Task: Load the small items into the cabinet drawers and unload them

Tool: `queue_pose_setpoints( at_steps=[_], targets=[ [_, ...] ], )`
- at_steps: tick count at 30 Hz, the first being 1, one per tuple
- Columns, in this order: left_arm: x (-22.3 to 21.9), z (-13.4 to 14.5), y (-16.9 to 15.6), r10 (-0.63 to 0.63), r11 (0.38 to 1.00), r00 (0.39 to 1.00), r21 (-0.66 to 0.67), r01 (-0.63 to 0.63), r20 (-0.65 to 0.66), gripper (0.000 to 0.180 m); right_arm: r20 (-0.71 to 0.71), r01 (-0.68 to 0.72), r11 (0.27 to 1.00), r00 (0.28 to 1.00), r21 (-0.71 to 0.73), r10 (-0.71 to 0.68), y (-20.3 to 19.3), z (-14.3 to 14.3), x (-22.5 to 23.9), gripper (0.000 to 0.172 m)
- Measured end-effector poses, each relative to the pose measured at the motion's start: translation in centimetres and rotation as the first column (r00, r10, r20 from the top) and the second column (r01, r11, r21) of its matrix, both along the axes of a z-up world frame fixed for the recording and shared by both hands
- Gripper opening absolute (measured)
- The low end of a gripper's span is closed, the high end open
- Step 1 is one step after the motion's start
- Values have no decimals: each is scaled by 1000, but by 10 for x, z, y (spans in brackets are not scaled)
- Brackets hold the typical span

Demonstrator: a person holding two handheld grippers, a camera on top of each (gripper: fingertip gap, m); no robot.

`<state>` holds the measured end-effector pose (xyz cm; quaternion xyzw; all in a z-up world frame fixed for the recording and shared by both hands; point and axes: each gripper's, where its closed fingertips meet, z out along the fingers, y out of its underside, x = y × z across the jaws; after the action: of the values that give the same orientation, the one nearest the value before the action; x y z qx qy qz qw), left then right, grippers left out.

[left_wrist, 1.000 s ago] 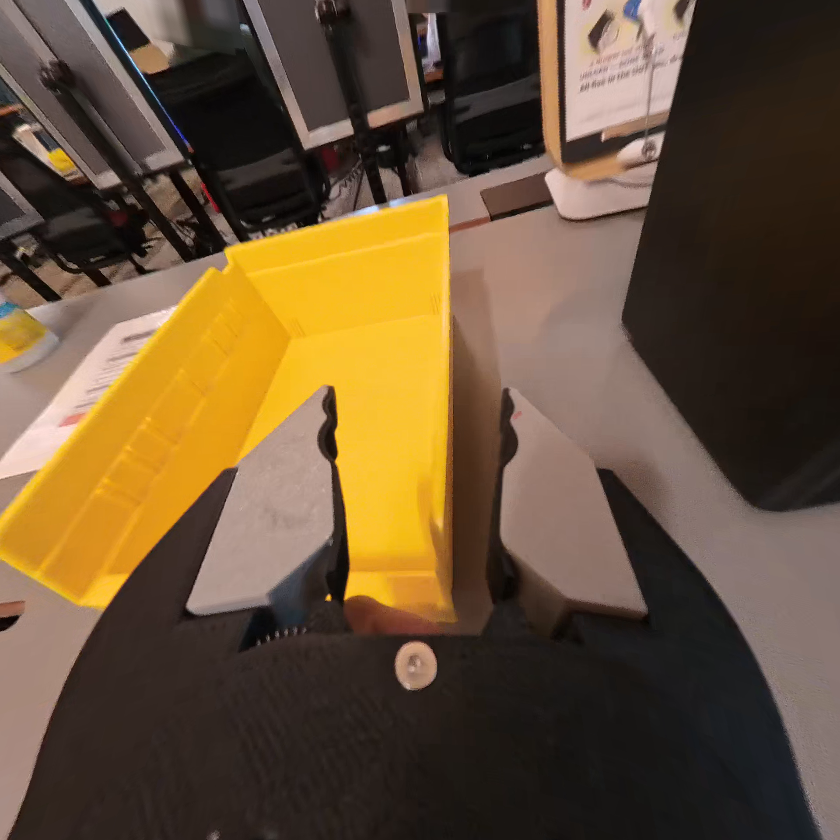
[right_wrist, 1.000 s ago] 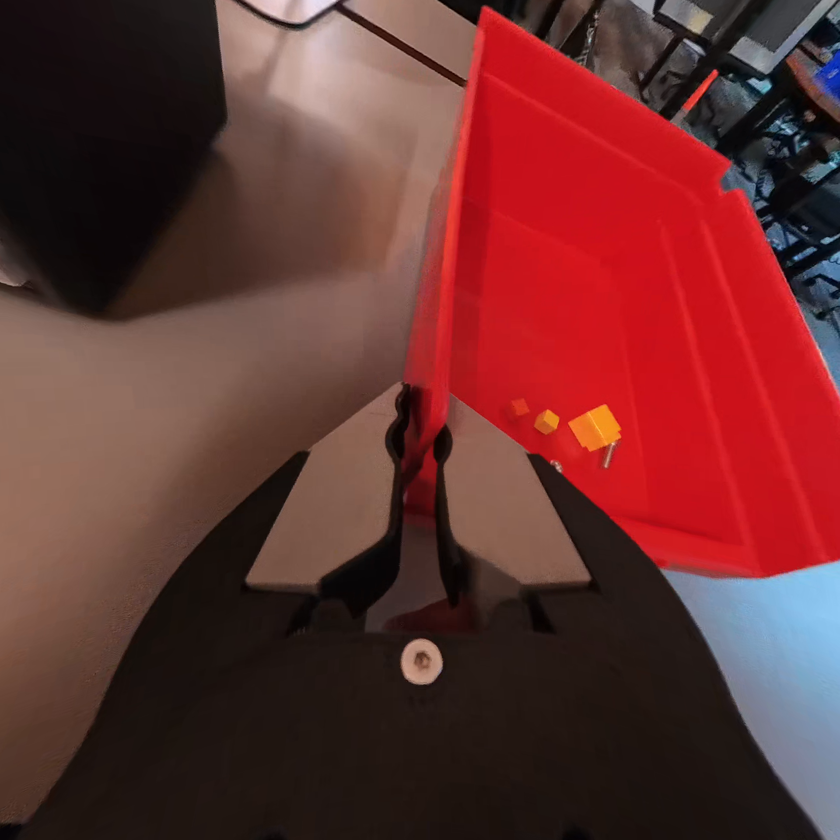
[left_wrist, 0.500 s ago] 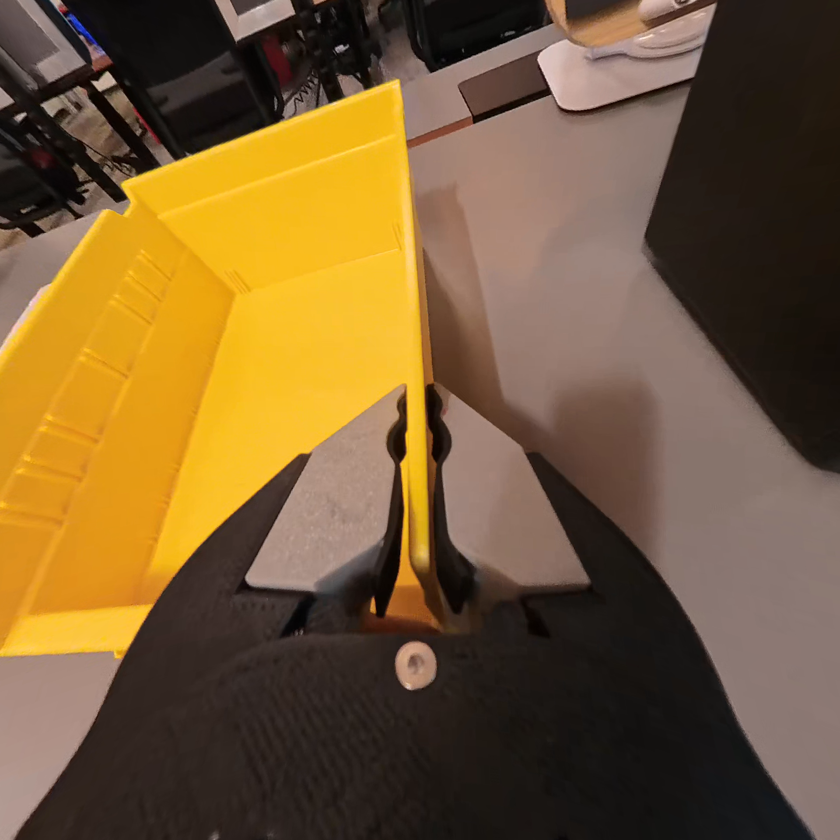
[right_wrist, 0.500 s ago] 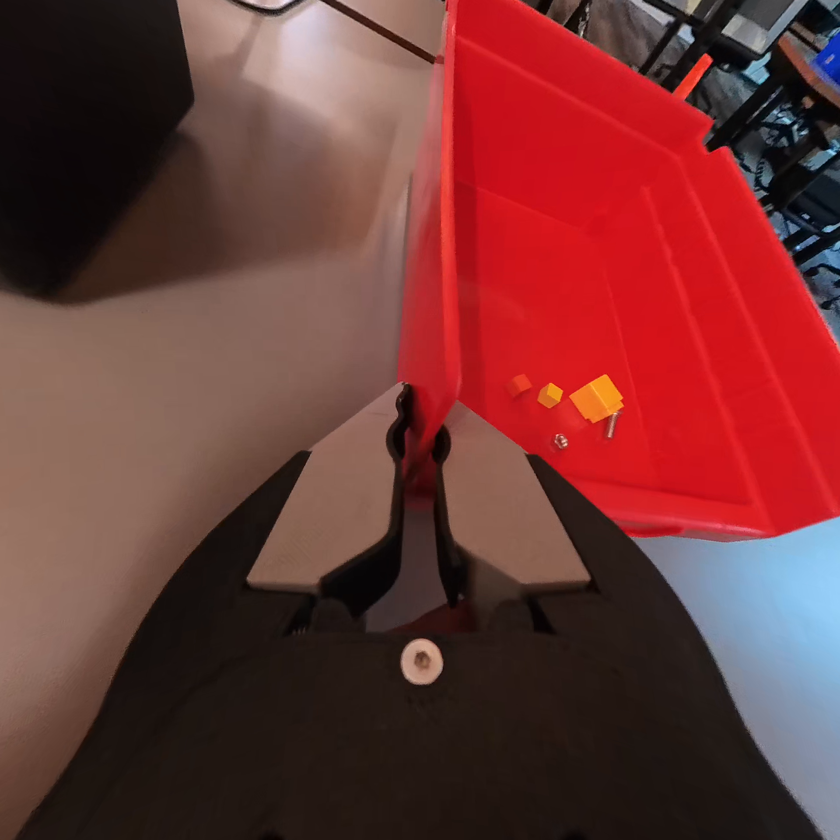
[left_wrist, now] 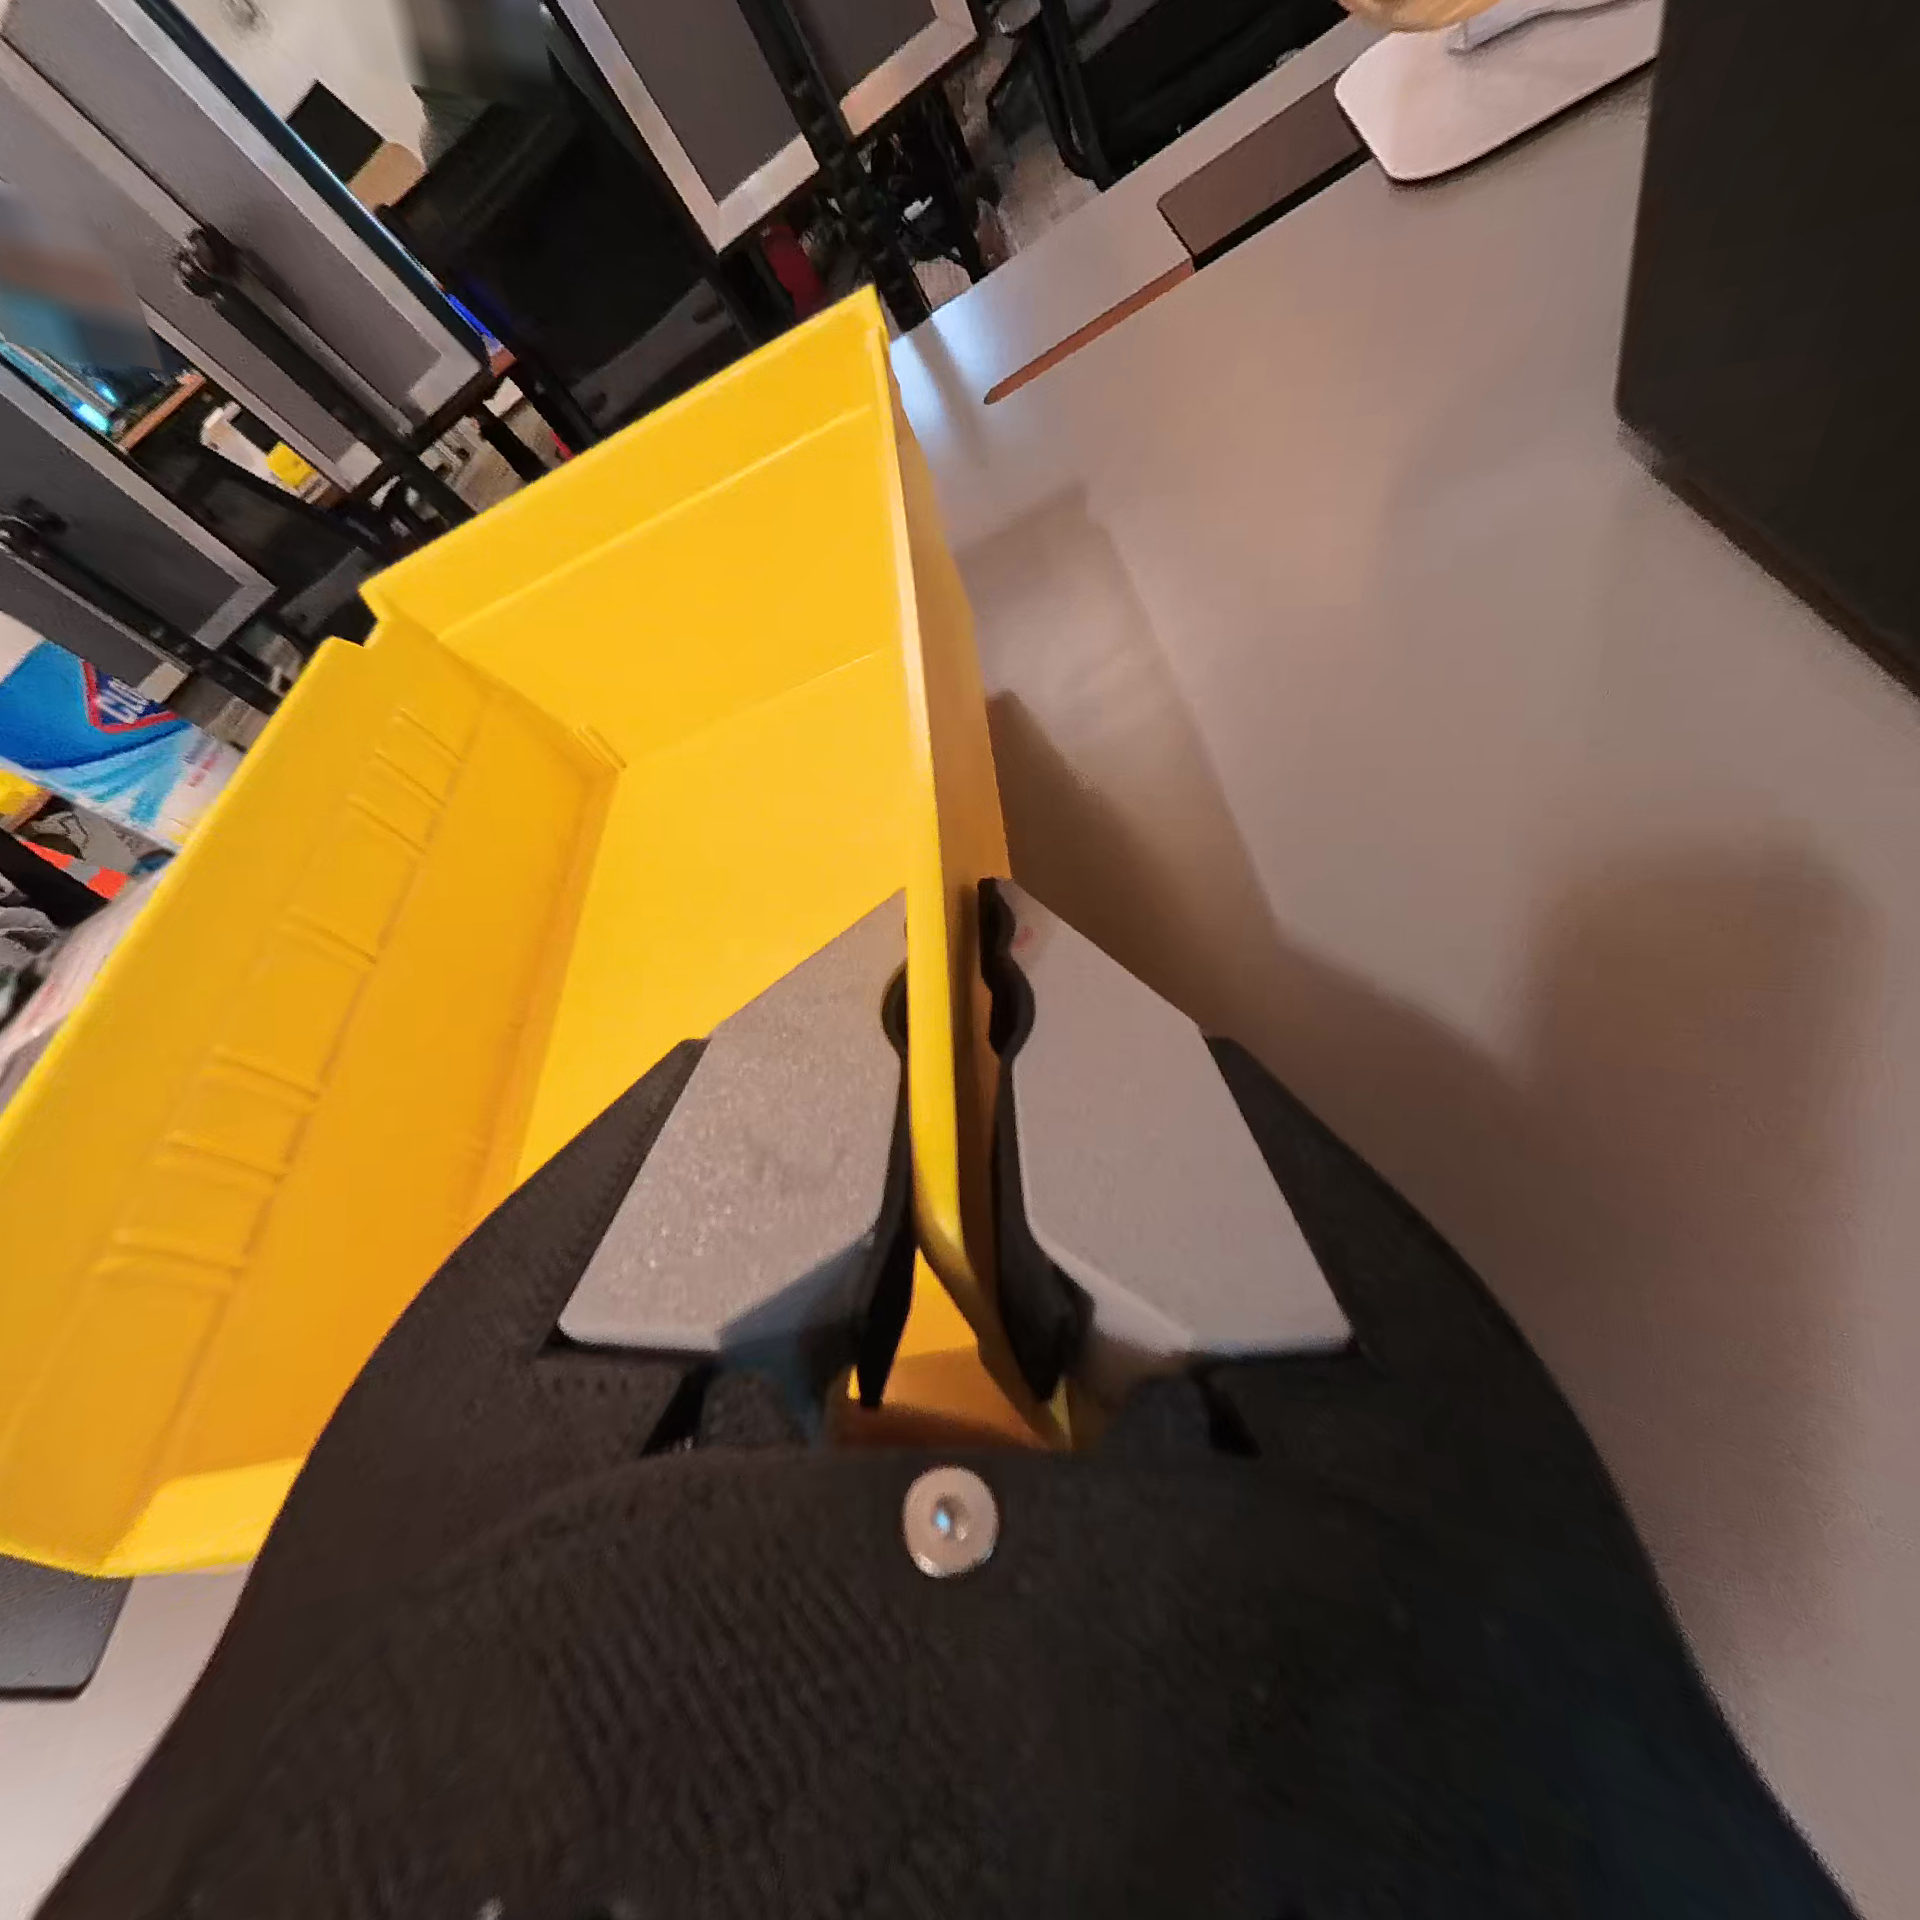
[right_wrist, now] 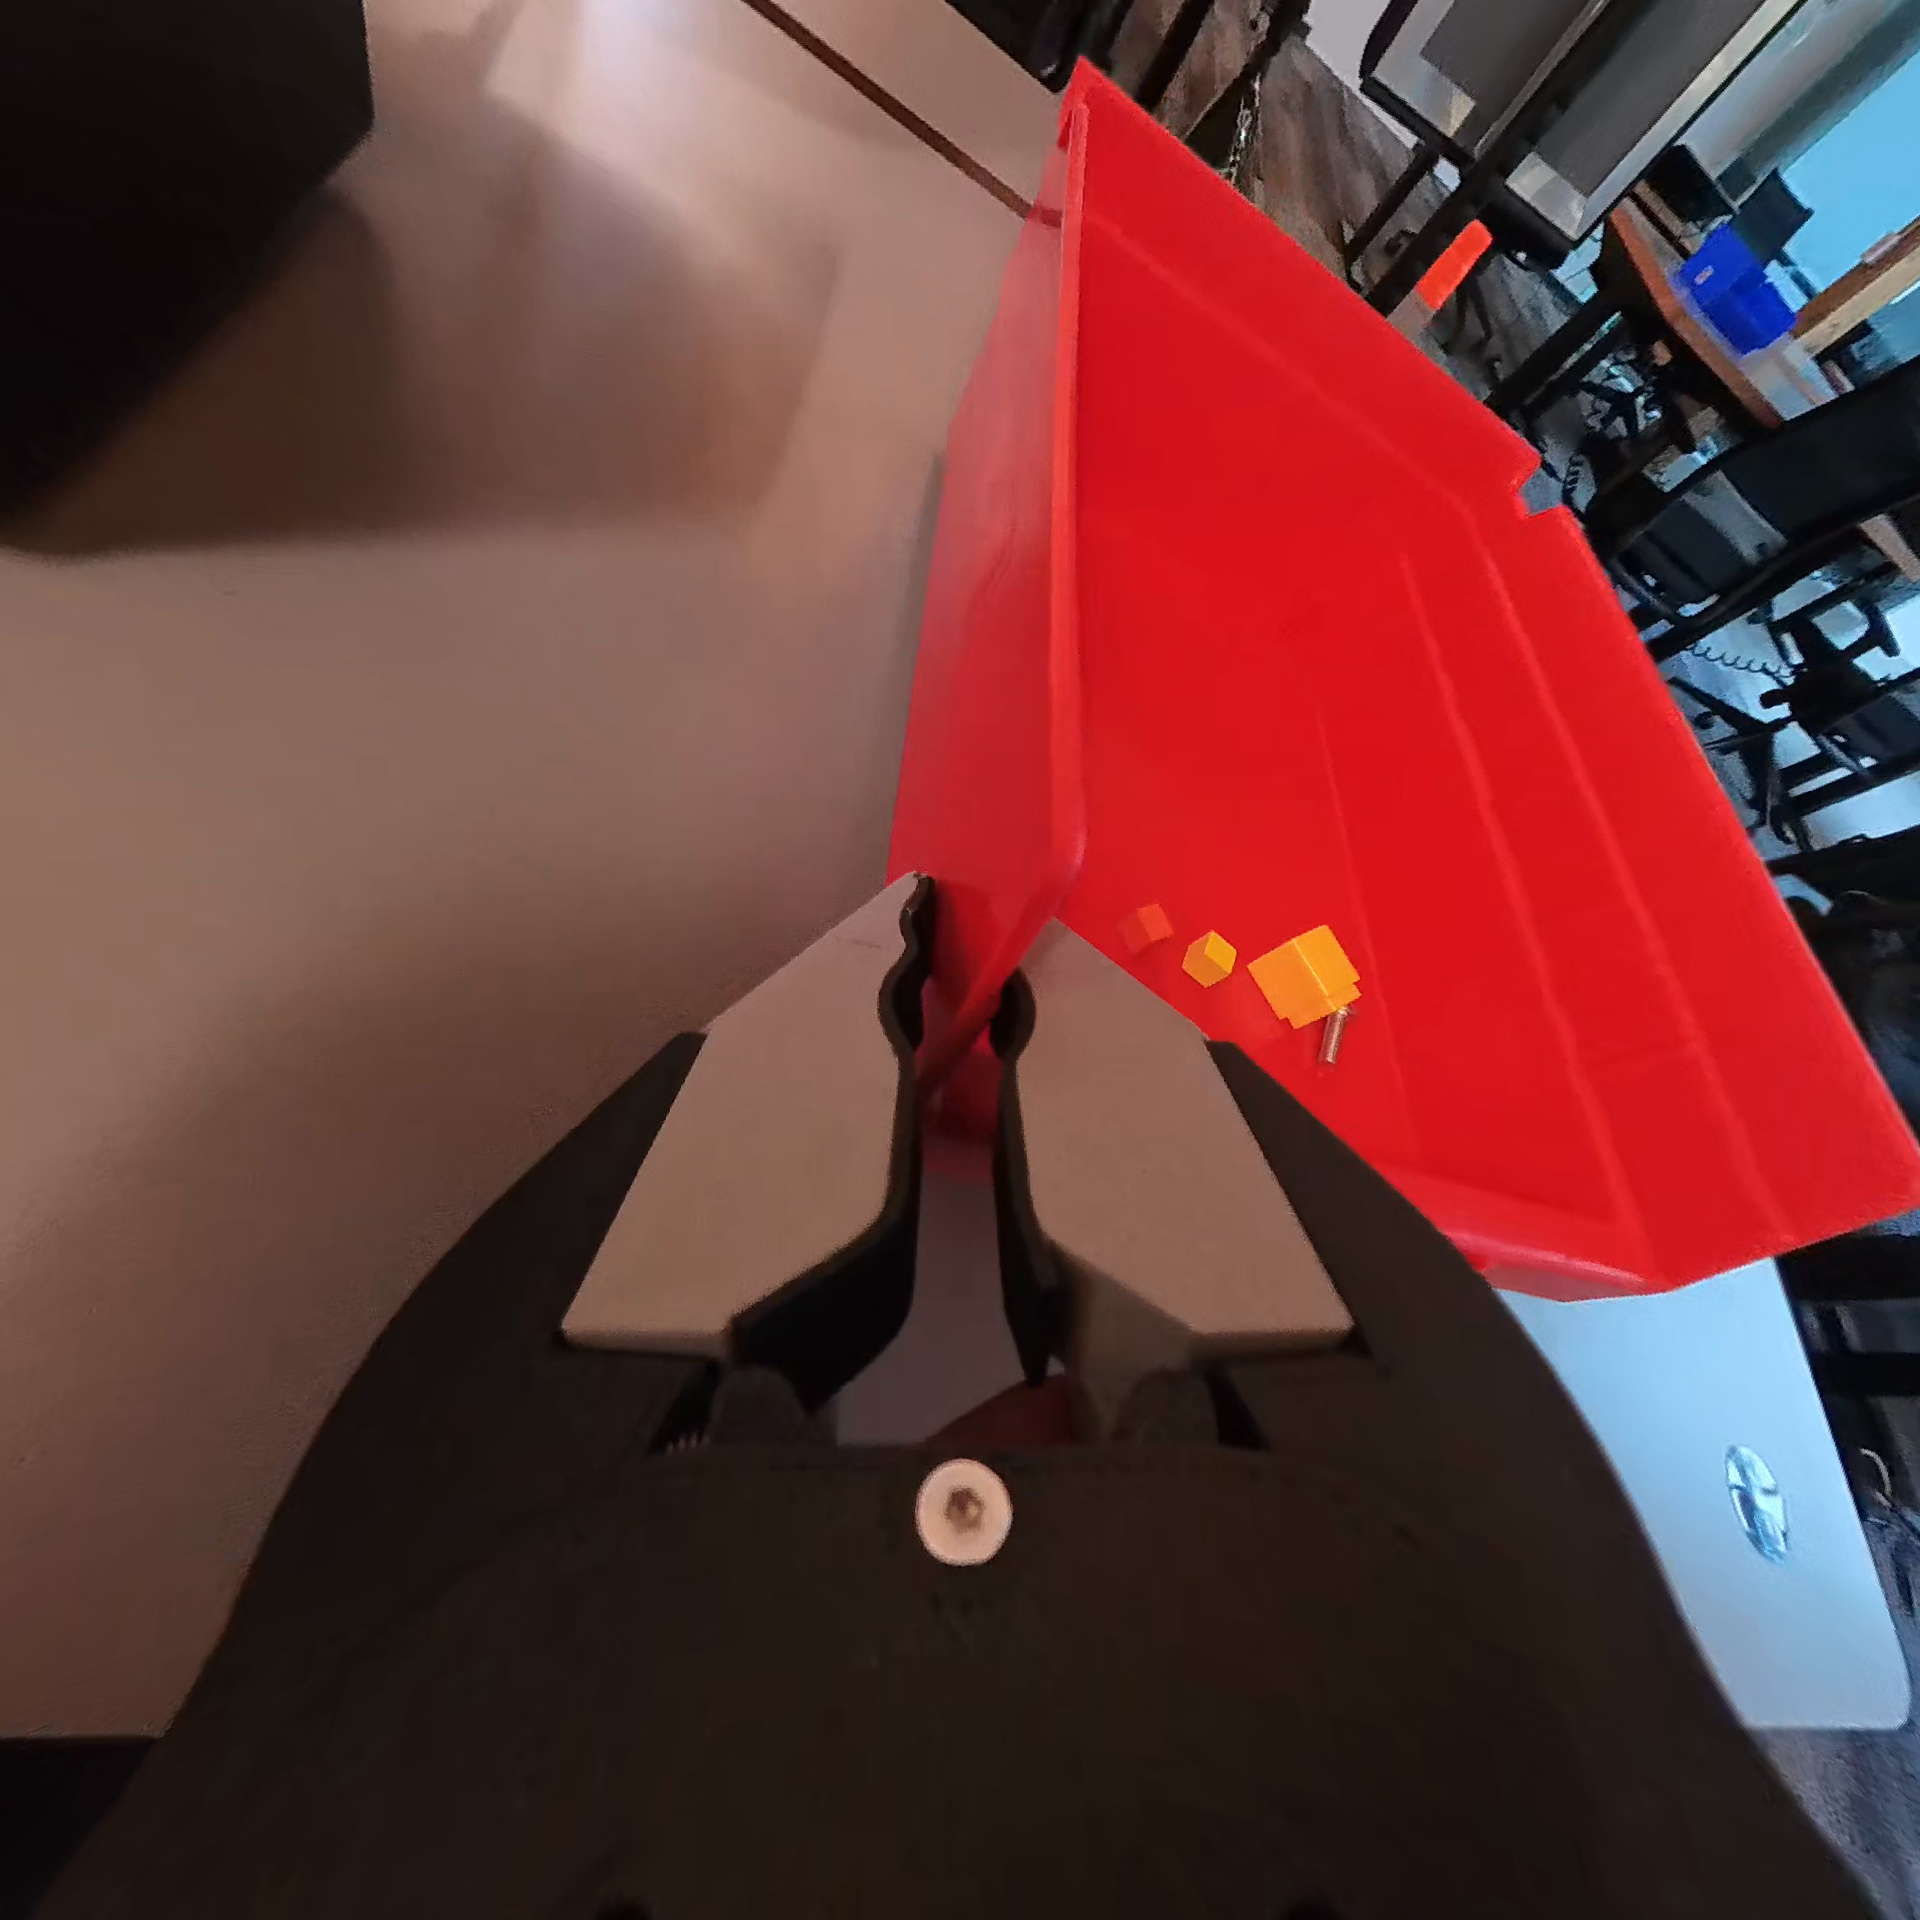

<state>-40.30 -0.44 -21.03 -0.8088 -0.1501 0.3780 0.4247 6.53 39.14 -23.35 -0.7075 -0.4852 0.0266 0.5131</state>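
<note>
Tongs (left_wrist: 951,977) in the left hand are closed on the right side wall of a yellow drawer (left_wrist: 665,831), one finger inside the bin and one outside, both pressing the thin plastic. That drawer looks empty and appears tilted, its far end raised above the grey bench (left_wrist: 1403,727). A black cabinet (left_wrist: 1787,312) stands on the bench to the right.

Right-hand tongs (right_wrist: 961,966) are likewise clamped on the left side wall of a red drawer (right_wrist: 1351,623), the wall pinched between the two fingers. Inside it, near the gripped corner, lie the small items: a large orange block (right_wrist: 1304,971), a smaller orange cube (right_wrist: 1208,956), a tiny red-orange cube (right_wrist: 1146,925) and a small metal screw (right_wrist: 1333,1034) touching the large block. Part of this drawer hangs past the bench edge, over a silver laptop (right_wrist: 1704,1455).

Judging by this, both drawers are out of the cabinet and the step in hand is moving them, perhaps to tip the items from red into yellow. Next comes a steady carry, keeping the red drawer level so nothing slides out.
</note>
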Motion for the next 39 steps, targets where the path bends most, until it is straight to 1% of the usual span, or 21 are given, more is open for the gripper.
queue_pose_setpoints(
  at_steps=[5,10,15,19,21,23,27,28,30,33,37,39],
  targets=[
    [17,7,-10,-18,1000,1000,23,18,-5,5,10,-6,1000,1000,25,6,-15,-1,10,4],
    [47,7,-20,-47,999,999,26,47,-18,5,1,-14,998,1000,65,14,-36,-4,28,5],
    [74,11,-37,-57,998,998,37,58,-24,5,-54,-24,997,998,68,28,-62,-10,48,6],
    [88,12,-48,-45,999,999,22,46,-25,5,-107,12,999,994,42,-7,-66,-10,56,8],
    [96,14,-54,-44,998,999,37,45,-23,5,-149,12,1000,989,28,-7,-67,-9,58,7],
    [102,14,-59,-41,998,999,46,42,-23,5,-163,-1,1000,987,10,3,-66,-9,59,11],
    [109,11,-69,-35,999,999,24,36,-19,5,-116,-8,1000,993,-18,5,-58,-10,60,28],
    [111,11,-71,-38,999,999,27,39,-17,5,-104,-19,999,994,-26,16,-57,-11,59,28],
    [115,13,-76,-47,998,999,41,48,-14,5,-72,-70,997,995,-31,67,-61,-11,57,4],
    [120,19,-86,-52,996,998,66,53,-19,5,-59,-90,996,994,25,91,-62,-4,58,3],
    [119,31,-101,-36,996,998,79,39,-43,5,20,-56,989,998,138,54,-62,6,66,4],
    [118,37,-107,-30,996,998,79,35,-57,5,-1,-45,985,999,167,45,-64,18,71,3]
  ],
)
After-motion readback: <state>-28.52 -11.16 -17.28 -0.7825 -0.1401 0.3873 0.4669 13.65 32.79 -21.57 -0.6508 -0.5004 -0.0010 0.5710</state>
